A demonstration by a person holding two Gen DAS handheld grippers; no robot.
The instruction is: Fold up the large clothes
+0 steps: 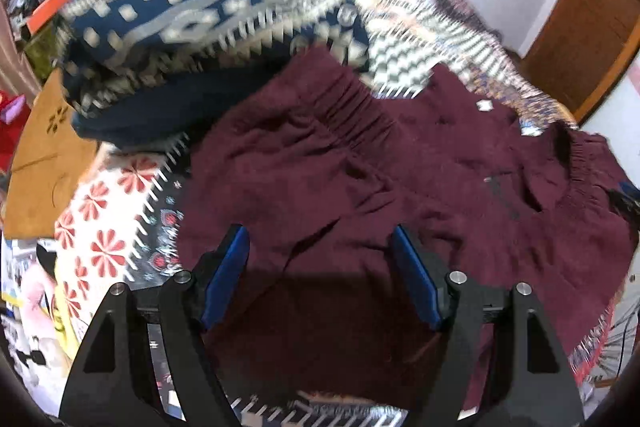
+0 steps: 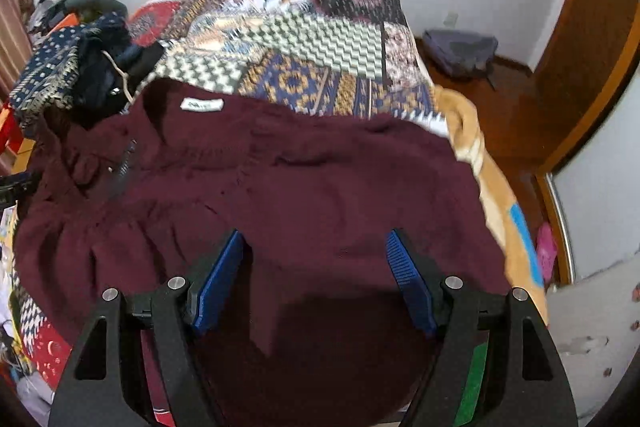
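A large maroon garment lies spread on a patchwork bedspread. It has gathered pleats and a small white label near its neck. It also fills the middle of the right wrist view. My left gripper hovers over the garment's near part, jaws wide apart and empty. My right gripper hovers over the garment as well, jaws wide apart and empty. Both have blue pads.
A navy patterned garment is heaped at the far left of the bed; it also shows in the right wrist view. A tan blanket hangs off the bed's right side. A wooden door and a grey bag stand beyond.
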